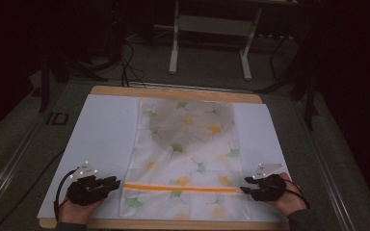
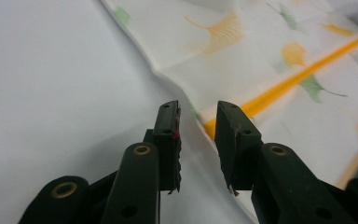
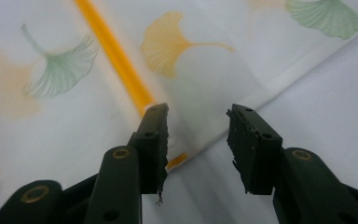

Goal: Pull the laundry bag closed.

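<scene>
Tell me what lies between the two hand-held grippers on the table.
In the high view, the leaf-print cloth bag spans the gap between the left hand-held gripper and the right hand-held gripper, its orange stripe running from one to the other.

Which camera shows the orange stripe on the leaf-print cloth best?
The high view: the orange stripe runs whole across the cloth, from side to side. The left gripper view shows one slanting stretch; the right gripper view shows its end, blurred.

Your high view is dim: the room beyond the table [image 1: 106, 91] falls to near black, and only the white sheet [image 1: 106, 139] catches light. A soft grey shadow lies across the far part of the cloth [image 1: 188, 144]. Both gripper views are brighter, but soft-focused and blurred farther out.
</scene>
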`<act>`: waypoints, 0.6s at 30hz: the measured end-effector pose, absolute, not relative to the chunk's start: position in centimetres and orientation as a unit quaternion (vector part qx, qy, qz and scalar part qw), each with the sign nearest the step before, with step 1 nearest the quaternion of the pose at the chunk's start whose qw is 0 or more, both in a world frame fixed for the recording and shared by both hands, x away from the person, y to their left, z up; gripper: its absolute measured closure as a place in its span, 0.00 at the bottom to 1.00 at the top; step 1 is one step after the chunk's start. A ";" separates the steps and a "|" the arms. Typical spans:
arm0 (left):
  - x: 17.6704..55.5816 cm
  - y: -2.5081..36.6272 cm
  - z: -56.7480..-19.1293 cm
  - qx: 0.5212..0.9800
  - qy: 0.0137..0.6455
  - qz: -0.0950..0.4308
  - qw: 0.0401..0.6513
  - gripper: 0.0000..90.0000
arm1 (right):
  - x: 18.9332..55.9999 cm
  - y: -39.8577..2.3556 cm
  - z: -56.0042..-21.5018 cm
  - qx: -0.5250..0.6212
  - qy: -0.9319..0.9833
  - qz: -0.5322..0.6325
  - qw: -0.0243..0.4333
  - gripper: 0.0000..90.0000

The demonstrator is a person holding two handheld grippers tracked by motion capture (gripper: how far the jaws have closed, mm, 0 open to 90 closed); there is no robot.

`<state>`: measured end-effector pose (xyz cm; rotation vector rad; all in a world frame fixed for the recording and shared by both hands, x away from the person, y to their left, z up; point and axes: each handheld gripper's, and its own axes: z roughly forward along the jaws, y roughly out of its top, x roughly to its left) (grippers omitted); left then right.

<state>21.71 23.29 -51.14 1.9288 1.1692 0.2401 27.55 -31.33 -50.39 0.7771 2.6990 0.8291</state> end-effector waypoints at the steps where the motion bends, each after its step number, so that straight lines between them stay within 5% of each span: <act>1: 21.7 23.3 -51.1 0.770 0.469 0.103 0.421 0.78 | 27.7 -31.4 -50.6 0.272 0.912 0.289 0.108 0.63; 18: 22.8 24.3 -52.7 0.724 0.538 0.227 0.367 0.63 | 28.0 -33.5 -52.8 0.425 0.813 0.349 0.192 0.56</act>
